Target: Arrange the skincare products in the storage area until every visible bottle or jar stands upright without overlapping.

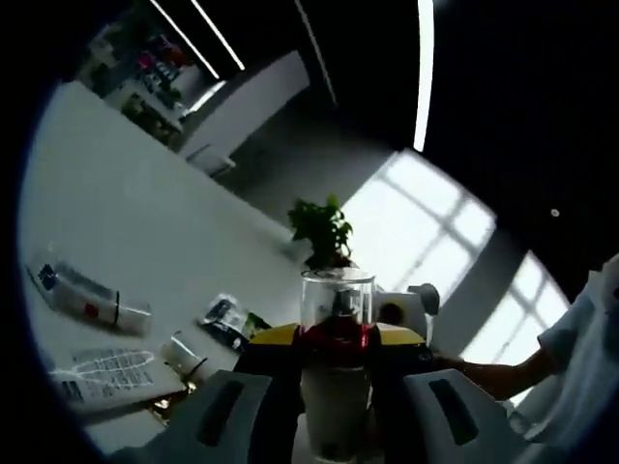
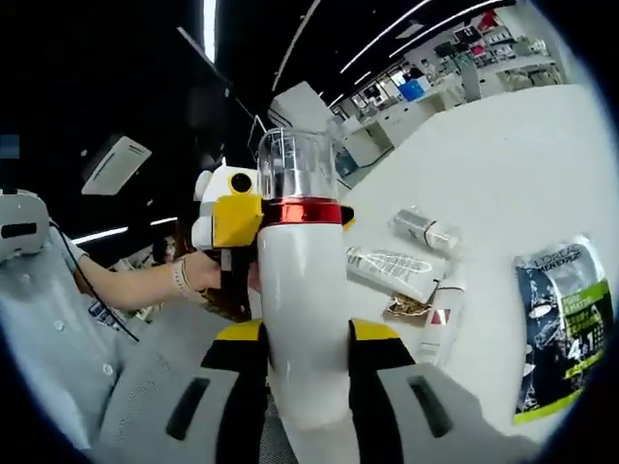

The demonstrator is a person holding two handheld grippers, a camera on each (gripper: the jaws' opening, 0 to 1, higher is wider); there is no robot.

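A white bottle [image 1: 334, 396] with a red band and a clear cap is held upright in the air above the white table [image 1: 116, 222]. My left gripper [image 1: 336, 336] is shut on it at the red band. In the right gripper view the same bottle [image 2: 300, 290] rises between my right gripper [image 2: 305, 333], which is shut on its white body. The left gripper [image 2: 290, 215] comes in from the left there, clamping the band, with a hand [image 2: 193, 275] behind it.
On the table lie a tube [image 1: 92, 300], a printed white box [image 1: 106, 372], a small bottle [image 1: 184, 353] and a sachet [image 1: 224, 317]. The right gripper view shows a lying bottle [image 2: 426, 230], box [image 2: 392, 271], red-marked tube [image 2: 440, 324] and dark sachet [image 2: 561, 324]. A plant [image 1: 324, 232] stands behind.
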